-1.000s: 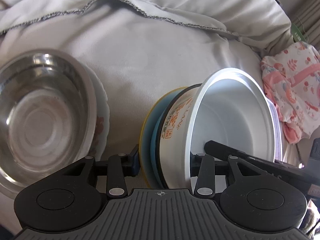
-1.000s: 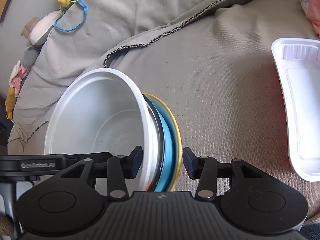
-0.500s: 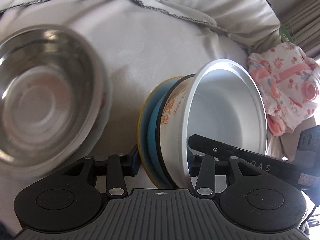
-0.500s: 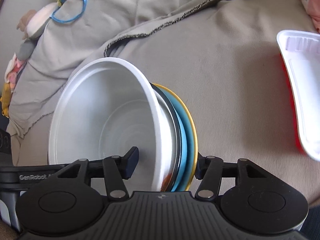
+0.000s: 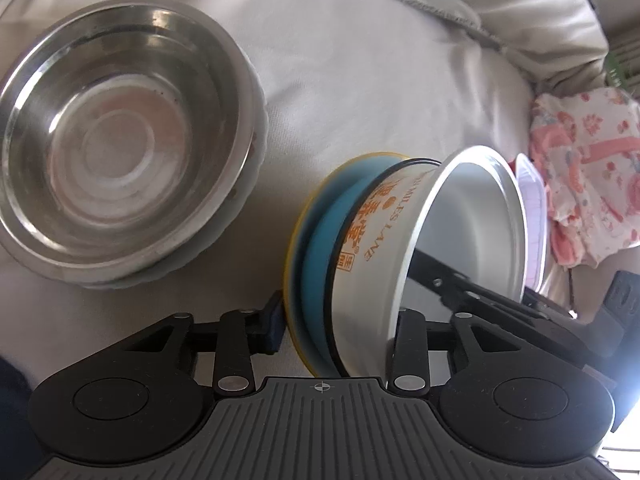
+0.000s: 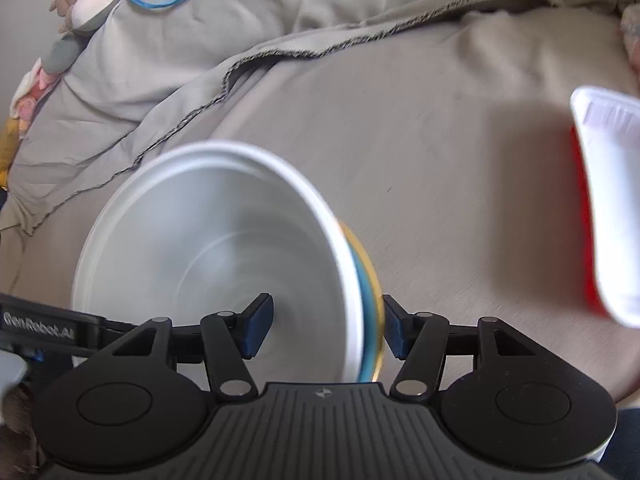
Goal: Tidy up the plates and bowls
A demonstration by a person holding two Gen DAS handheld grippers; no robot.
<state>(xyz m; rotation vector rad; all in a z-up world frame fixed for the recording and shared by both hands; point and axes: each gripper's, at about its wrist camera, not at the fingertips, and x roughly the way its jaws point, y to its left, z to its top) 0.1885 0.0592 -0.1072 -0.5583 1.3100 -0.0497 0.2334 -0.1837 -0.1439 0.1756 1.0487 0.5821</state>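
Landmark: wide stainless-steel bowl (image 5: 120, 136), sitting on a pale plate on the cloth-covered bed (image 5: 360, 80).

Beside it, tipped on edge: white paper bowl with orange lettering (image 5: 400, 240), nested against a blue plate (image 5: 316, 248) and a yellow-rimmed plate (image 5: 292, 248).

Left tool (image 5: 336, 322) straddles this stack, jaws closing on it. Right tool (image 6: 326, 326) straddles the same stack, jaws opening, pads apart from it.

Farther from the steel bowl: white foam tray (image 6: 608, 200), not yet gathered.

Judgement: roughly midway; tipped stack unplaced, tray remaining.
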